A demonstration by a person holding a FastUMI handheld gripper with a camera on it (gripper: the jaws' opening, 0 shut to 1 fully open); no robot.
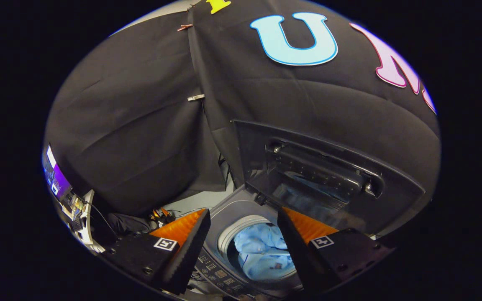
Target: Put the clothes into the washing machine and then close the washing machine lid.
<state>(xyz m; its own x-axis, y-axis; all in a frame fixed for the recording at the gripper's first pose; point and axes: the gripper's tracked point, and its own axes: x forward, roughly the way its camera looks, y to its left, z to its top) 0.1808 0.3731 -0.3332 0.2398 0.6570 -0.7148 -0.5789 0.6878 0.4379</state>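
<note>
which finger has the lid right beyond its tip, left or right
The right finger: the raised lid stands just beyond it; beyond the left finger hangs black cloth.

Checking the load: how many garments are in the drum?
1 visible: a light blue garment lying in the washer's drum, below the open gripper, under the raised lid. More could lie beneath it.
</note>
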